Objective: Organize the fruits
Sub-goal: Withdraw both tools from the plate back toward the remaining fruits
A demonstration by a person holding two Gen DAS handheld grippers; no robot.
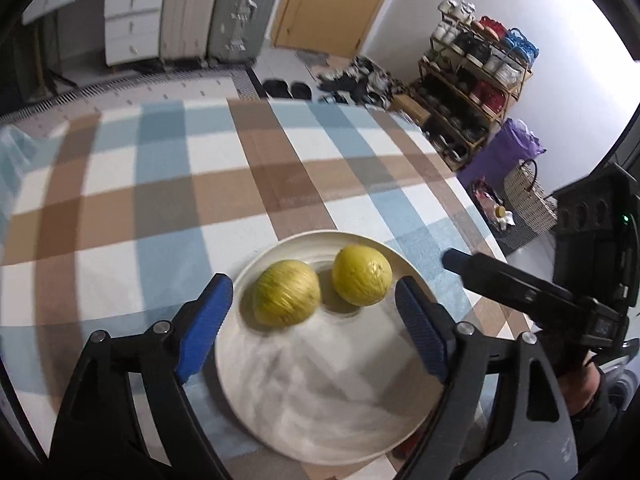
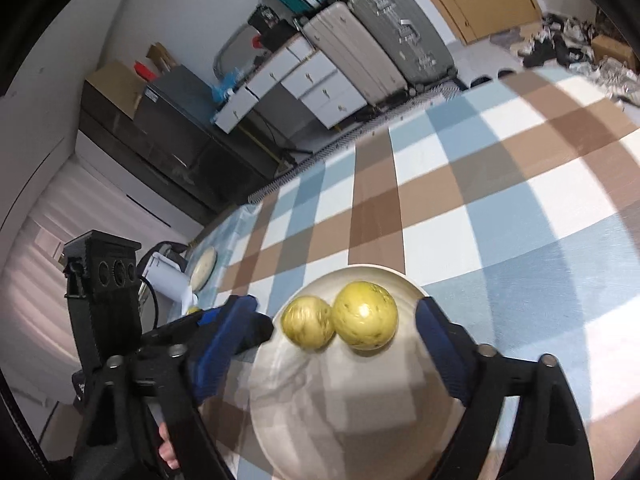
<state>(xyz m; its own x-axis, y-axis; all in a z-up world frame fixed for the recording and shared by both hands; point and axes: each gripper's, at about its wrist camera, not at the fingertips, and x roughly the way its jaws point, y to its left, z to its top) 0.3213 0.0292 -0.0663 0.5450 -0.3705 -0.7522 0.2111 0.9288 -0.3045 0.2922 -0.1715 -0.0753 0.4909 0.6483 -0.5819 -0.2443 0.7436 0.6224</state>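
Two yellow-green round fruits lie side by side on a white plate [image 1: 320,400] on the checked tablecloth: a left fruit [image 1: 286,294] and a right fruit [image 1: 362,275]. My left gripper [image 1: 314,292] is open and empty, its blue fingers either side of the fruits just above the plate. In the right wrist view the same plate [image 2: 340,420] holds the left fruit [image 2: 308,322] and the right fruit [image 2: 366,316]. My right gripper [image 2: 340,320] is open and empty, straddling them. The right gripper also shows in the left wrist view [image 1: 520,288].
The table carries a blue, brown and white checked cloth [image 1: 200,184]. A second pale plate [image 2: 203,268] sits at the table's far left edge. A shoe rack [image 1: 472,88], a purple bag and a woven basket stand beyond the table; suitcases [image 2: 384,44] and drawers line the wall.
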